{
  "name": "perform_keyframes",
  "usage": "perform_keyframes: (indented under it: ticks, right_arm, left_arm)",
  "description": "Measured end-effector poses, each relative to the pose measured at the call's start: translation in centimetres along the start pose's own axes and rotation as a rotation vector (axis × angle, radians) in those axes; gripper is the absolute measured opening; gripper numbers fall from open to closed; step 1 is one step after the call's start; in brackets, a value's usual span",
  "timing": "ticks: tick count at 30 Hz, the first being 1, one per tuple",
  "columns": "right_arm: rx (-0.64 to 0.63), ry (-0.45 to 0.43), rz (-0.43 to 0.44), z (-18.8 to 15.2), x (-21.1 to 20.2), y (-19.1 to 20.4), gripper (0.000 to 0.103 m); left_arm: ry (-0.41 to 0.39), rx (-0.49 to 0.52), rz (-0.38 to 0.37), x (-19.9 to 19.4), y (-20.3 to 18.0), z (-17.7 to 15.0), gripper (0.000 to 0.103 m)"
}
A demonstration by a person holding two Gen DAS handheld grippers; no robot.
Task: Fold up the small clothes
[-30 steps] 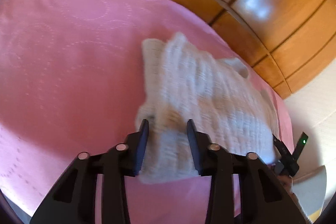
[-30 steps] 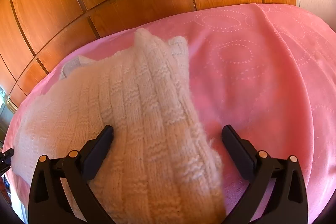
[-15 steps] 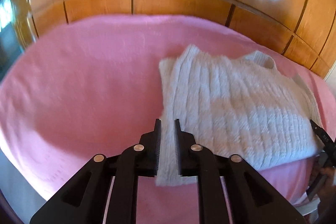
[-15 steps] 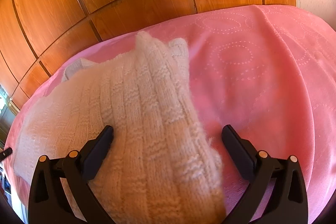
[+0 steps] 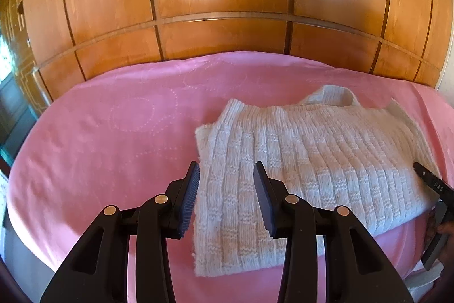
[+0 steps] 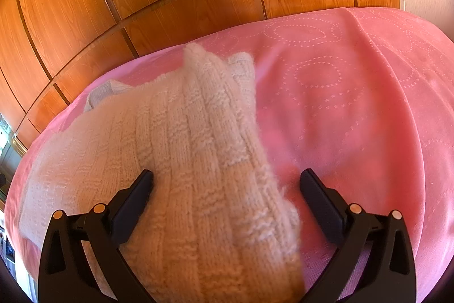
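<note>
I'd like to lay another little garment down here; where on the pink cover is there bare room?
Bare pink bedspread lies between the white knitted sweater and the wooden panels, and again on the sweater's other side. The near edge, around both grippers, is crowded.
</note>
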State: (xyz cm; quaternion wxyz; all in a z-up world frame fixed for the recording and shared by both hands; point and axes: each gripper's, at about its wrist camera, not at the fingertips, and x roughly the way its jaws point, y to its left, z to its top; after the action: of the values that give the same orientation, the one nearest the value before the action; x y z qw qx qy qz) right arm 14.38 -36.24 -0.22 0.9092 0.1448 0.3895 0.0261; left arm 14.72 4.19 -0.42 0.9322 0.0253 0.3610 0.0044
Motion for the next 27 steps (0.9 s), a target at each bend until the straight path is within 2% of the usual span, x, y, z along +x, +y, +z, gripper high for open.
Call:
perform_keyframes:
  ticks: [10,15,20,24,27]
  right_arm:
    - [0.0,-0.001,-0.001,0.0,0.0,0.0,0.101]
    - [0.0,-0.002,-0.001,-0.1,0.0,0.0,0.101]
    - [0.0,-0.003,0.0,-0.1,-0.1,0.0,0.101]
    - [0.001,-0.002,-0.001,-0.1,-0.1,0.1,0.101]
    - [0.001,-0.004,-0.001,-0.1,-0.1,0.1,0.101]
  left_arm:
    - [0.004,0.031,0.015,1.2,0.1,0.6,0.039]
    - [0.059,0.024,-0.045,2.9,0.8,0.9,0.039]
    - [0.109,-0.005,-0.073,4.8,2.1,1.0,0.039]
    - [0.148,-0.029,-0.168,6.5,3.6,1.8,0.039]
    - [0.216,-0.116,-0.274,9.0,5.6,2.7,0.039]
